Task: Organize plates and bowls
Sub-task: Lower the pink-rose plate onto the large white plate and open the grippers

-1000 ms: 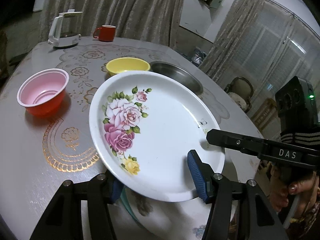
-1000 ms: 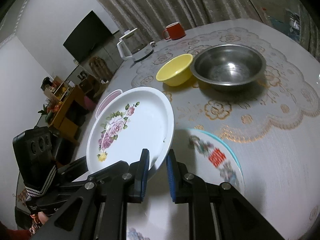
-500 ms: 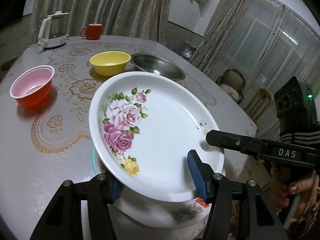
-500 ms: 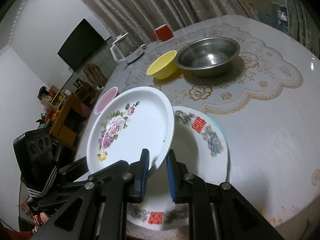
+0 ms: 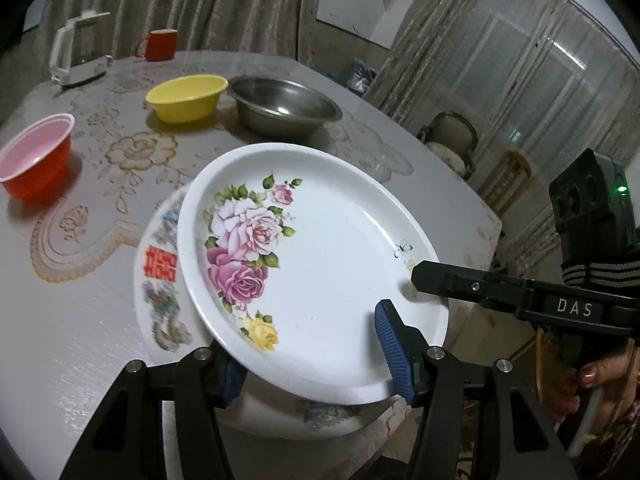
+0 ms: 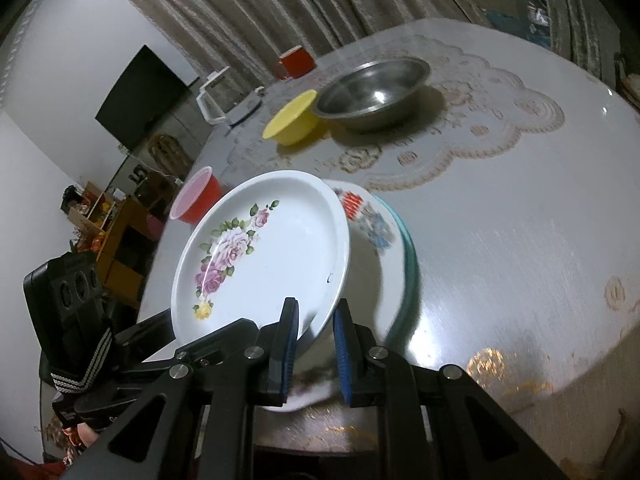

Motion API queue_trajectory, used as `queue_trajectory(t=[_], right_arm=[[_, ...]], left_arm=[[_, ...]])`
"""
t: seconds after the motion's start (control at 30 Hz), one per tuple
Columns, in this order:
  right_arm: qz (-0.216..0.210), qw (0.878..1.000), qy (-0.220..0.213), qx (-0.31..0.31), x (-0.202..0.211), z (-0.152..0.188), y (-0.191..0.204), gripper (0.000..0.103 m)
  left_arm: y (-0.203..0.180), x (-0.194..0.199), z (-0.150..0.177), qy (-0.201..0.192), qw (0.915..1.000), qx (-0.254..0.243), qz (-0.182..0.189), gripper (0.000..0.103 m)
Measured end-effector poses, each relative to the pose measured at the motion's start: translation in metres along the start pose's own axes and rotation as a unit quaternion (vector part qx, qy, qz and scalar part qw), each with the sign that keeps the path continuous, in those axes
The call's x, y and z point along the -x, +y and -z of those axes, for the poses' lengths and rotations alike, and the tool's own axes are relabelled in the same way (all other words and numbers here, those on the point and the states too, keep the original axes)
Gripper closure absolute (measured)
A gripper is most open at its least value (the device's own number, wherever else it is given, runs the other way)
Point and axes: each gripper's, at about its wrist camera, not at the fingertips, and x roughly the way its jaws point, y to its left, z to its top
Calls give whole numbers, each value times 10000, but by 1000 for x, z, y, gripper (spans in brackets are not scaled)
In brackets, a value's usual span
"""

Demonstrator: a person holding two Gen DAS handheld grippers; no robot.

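Observation:
A white plate with pink roses (image 5: 320,248) (image 6: 280,248) hangs tilted above the table, held from two sides. My left gripper (image 5: 310,352) is shut on its near rim, one blue pad under the plate and one on top. My right gripper (image 6: 316,320) is shut on the opposite rim; one of its fingers (image 5: 424,276) shows in the left wrist view. Directly beneath lies a teal-rimmed plate with a red character (image 5: 160,264) (image 6: 372,220). Further back stand a yellow bowl (image 5: 184,98) (image 6: 294,120), a steel bowl (image 5: 284,106) (image 6: 372,92) and a red bowl with a pink inside (image 5: 34,156) (image 6: 196,200).
A red mug (image 5: 160,44) and a white kettle (image 5: 76,56) stand at the far side of the round table (image 6: 520,240). The table edge (image 5: 492,220) runs close to the plates on the right, with a chair (image 5: 452,140) beyond it. A person's hand (image 5: 592,380) holds the right gripper.
Both grippers carried the rose plate sideways across the table and slightly down. It now hangs over the teal-rimmed plate, which was barely visible before. Both grips are unchanged.

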Motion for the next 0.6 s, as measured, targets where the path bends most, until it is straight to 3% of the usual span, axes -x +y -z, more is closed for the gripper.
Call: queue_trajectory(t=[0.37,0.6], right_arm=[[186,9995,242,-67,-5,5,-9,84],[473,9940,919,359,-27,-15,6,82]], left_arm=[[1,-13,-1,351,9994,63,51,43],[14,-10,-7,560,9981,243,27,37]])
